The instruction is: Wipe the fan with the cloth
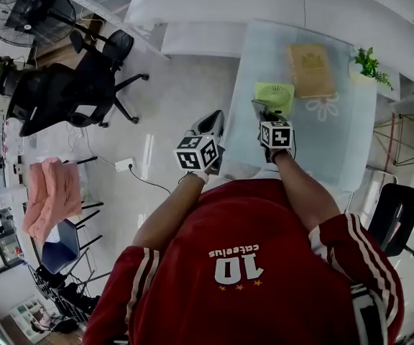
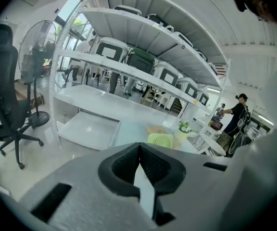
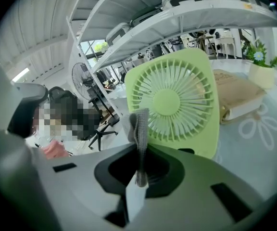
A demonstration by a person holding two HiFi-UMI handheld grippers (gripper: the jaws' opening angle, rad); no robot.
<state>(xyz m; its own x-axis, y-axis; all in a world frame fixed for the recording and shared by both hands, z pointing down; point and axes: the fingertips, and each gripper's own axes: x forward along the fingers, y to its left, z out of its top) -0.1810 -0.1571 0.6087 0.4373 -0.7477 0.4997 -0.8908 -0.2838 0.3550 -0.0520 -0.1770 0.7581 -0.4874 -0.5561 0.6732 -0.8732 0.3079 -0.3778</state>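
On the pale table (image 1: 336,149), near the edge closest to the person, a small light-green fan (image 3: 174,102) stands upright, and its round grille faces the right gripper (image 3: 139,170). The jaws of this gripper are pressed together on a strip of grey cloth (image 3: 138,129). The cloth sticks up out of them and, in the right gripper view, covers the left border of the fan. Whether the cloth really touches the fan, I cannot tell.

The left gripper (image 2: 139,150) is held over the floor just beside the table's edge, to the left of the other one and apart from the fan. Its jaws are closed against each other and nothing is between them.

Just behind the fan a tan book (image 1: 311,70) lies flat on the table. A small green plant (image 1: 370,65) in a white pot stands near the book, at the table's far right corner.

Farther away, on the floor to the left, are black office chairs (image 1: 70,85) and a tall standing fan (image 2: 35,52). A pink towel (image 1: 49,196) hangs on a rack lower at the left. Long white shelves (image 2: 143,76) run behind the table.
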